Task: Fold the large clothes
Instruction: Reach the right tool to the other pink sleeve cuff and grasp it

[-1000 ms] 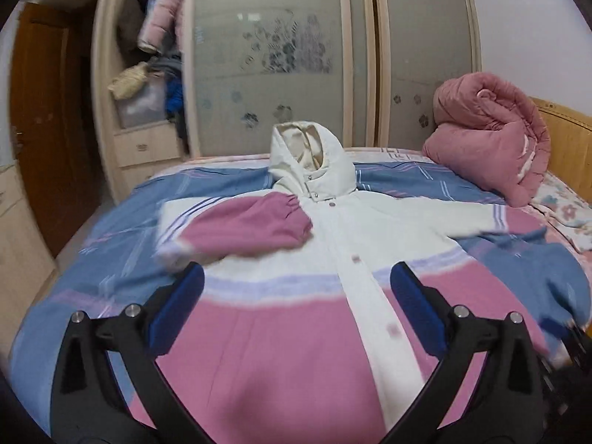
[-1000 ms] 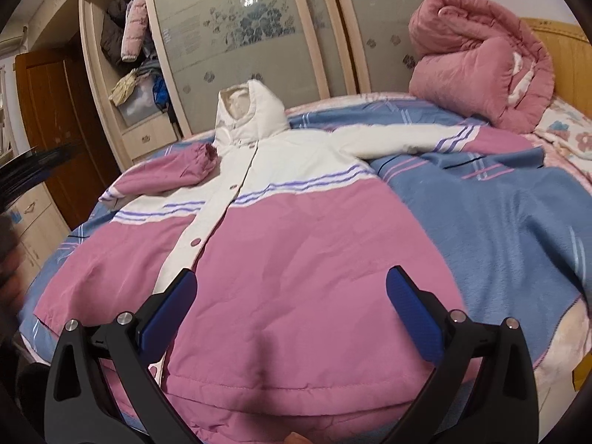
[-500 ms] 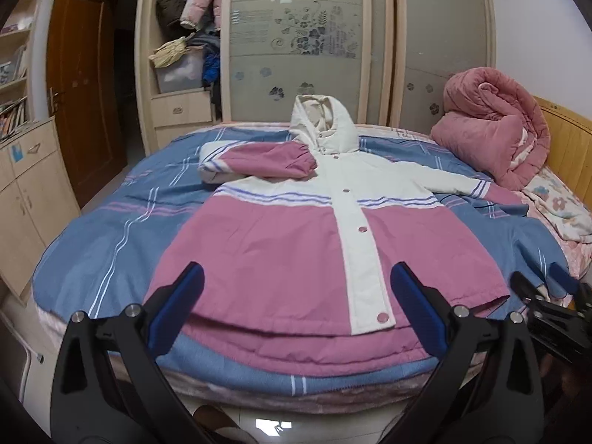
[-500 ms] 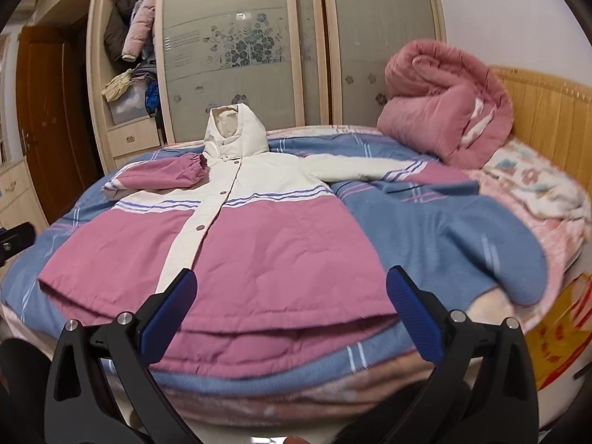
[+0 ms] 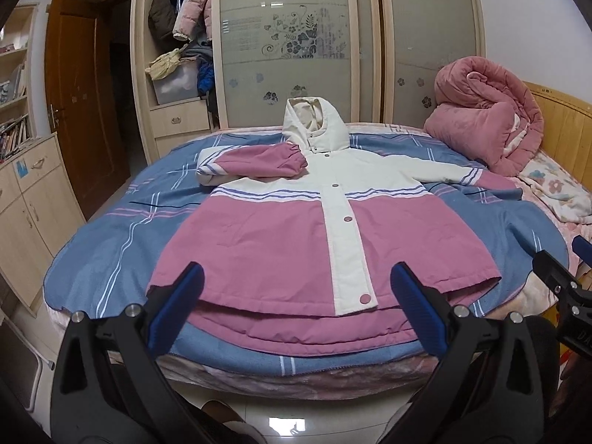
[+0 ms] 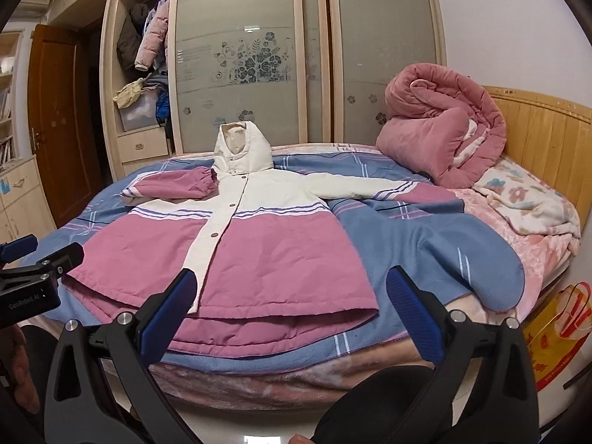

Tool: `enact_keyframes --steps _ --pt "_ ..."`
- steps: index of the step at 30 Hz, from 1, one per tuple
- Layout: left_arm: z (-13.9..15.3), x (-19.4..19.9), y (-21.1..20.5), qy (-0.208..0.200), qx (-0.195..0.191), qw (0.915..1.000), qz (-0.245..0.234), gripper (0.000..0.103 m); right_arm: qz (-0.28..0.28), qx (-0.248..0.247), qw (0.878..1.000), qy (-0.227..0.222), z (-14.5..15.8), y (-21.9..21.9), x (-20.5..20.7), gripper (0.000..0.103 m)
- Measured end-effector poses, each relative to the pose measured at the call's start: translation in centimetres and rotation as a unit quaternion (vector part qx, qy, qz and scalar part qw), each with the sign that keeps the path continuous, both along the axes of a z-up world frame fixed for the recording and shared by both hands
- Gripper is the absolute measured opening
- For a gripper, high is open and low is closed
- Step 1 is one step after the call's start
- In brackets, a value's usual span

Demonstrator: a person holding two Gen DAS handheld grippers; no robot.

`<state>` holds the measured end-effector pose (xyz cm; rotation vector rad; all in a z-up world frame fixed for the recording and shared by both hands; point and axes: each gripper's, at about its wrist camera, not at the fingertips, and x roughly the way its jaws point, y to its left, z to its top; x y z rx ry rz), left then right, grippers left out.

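A pink and white hooded jacket lies flat, front up, on the bed; it also shows in the right wrist view. Its left sleeve is folded across the chest. Its right sleeve stretches out toward the headboard. My left gripper is open and empty, held off the bed's foot, short of the hem. My right gripper is open and empty, also off the foot, to the right of the left one.
A blue striped blanket covers the bed. A rolled pink quilt sits by the wooden headboard. A wardrobe with glass sliding doors stands behind. A cabinet stands left. A yellow bag hangs at the bed's right.
Both grippers have pulled back from over the jacket to beyond the bed's foot. The whole jacket and bed edge now show. Both stayed open.
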<state>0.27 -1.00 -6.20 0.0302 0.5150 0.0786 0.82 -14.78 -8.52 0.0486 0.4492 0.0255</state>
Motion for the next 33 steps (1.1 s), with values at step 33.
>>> enact_keyframes --steps 33 --pt "-1.5 3.5 1.9 0.011 -0.021 0.9997 -0.001 0.101 0.013 -0.01 0.999 0.045 -1.3 2.4 3.5 0.102"
